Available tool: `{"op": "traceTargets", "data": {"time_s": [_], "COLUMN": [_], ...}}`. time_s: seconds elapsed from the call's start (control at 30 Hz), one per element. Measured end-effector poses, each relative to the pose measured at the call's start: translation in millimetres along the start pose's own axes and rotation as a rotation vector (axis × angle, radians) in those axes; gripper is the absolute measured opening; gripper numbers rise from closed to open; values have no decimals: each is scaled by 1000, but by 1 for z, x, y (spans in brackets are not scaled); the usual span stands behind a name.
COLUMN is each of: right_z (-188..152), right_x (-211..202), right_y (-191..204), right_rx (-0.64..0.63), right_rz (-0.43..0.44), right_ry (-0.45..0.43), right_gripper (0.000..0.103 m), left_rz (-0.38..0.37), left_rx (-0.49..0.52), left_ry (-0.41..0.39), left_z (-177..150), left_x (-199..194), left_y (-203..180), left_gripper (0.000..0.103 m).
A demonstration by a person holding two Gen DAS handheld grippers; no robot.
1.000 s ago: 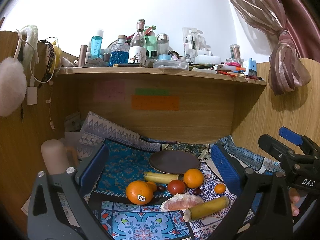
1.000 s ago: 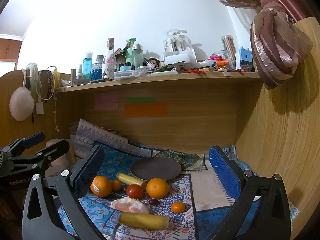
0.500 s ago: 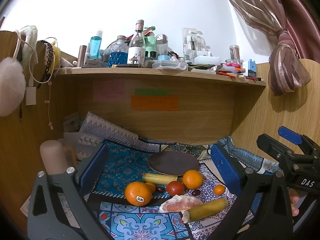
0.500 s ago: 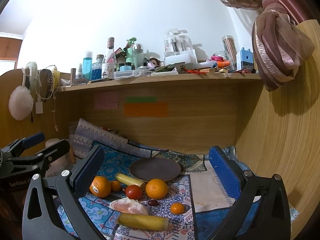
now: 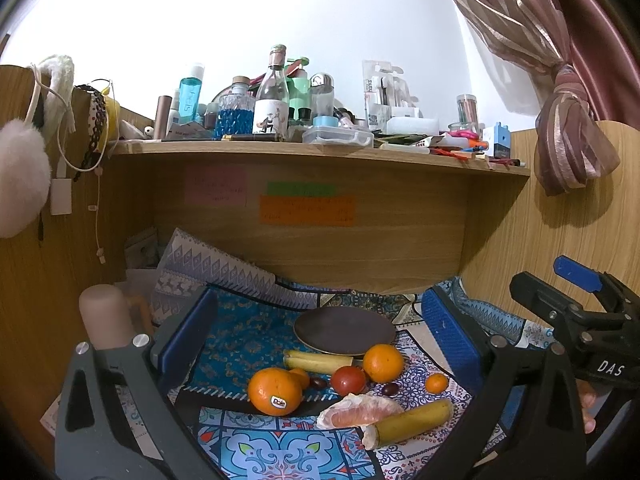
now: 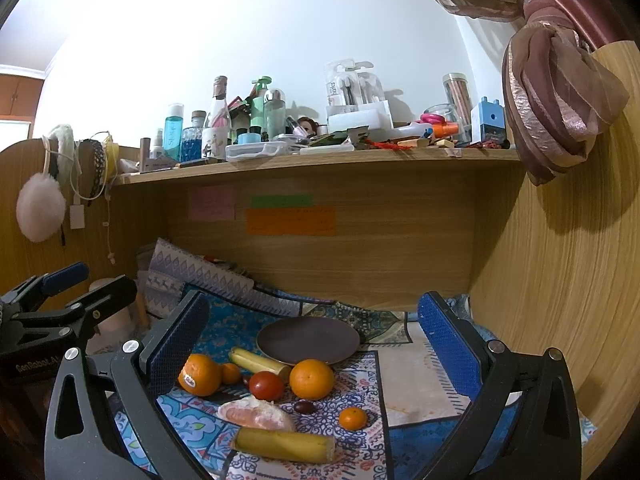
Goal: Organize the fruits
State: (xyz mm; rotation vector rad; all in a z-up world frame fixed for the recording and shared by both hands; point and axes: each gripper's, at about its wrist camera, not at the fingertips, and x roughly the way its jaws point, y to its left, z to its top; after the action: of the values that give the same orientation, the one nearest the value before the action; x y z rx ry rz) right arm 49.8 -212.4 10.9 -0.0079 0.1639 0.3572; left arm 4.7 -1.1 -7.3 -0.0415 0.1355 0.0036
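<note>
Fruit lies on a patterned blue cloth (image 5: pixel 248 344) in front of a dark round plate (image 5: pixel 344 330) (image 6: pixel 308 339). There is a stickered orange (image 5: pixel 275 391) (image 6: pixel 200 374), a second orange (image 5: pixel 383 363) (image 6: pixel 311 379), a tomato (image 5: pixel 348 380) (image 6: pixel 266 385), a peeled grapefruit piece (image 5: pixel 358 412) (image 6: pixel 256 414), two banana pieces (image 5: pixel 412 420) (image 5: pixel 318 361), a small tangerine (image 5: pixel 436 383) (image 6: pixel 353 418) and dark grapes (image 5: pixel 389 389). My left gripper (image 5: pixel 320 344) and right gripper (image 6: pixel 312 344) are both open and empty, held above the fruit.
A wooden shelf (image 5: pixel 320 152) crowded with bottles and boxes hangs over the desk. Wooden panels close in the left and right sides. A pink cylinder (image 5: pixel 105 320) stands at the left. A folded patterned cloth (image 5: pixel 224 272) leans at the back.
Both grippers have drifted slightly; the fruit shifted a little left in both views. Nothing was picked up or moved.
</note>
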Motion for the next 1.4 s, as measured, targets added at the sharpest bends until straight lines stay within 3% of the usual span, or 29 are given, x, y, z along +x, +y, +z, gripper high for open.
{"op": "traceTargets", "data": {"time_s": [0.9,1.1,1.4], "right_z": [-5,-16,-46], "right_x": [11,35,86], "right_y": [-1,-5,-24], "right_rx": [-1,-28,-41], "right_rz": [17,22,13], "right_ry": [19,90,256], "right_gripper": [103,103,100], "left_rz": [9,-9,27], "left_rx": [-3,-8,19], "left_ry": [30,108,253], "left_z": [-3,-15,-50], "left_x": [11,32,75], "left_y": [2,11,29], "left_gripper": [103,103,103]}}
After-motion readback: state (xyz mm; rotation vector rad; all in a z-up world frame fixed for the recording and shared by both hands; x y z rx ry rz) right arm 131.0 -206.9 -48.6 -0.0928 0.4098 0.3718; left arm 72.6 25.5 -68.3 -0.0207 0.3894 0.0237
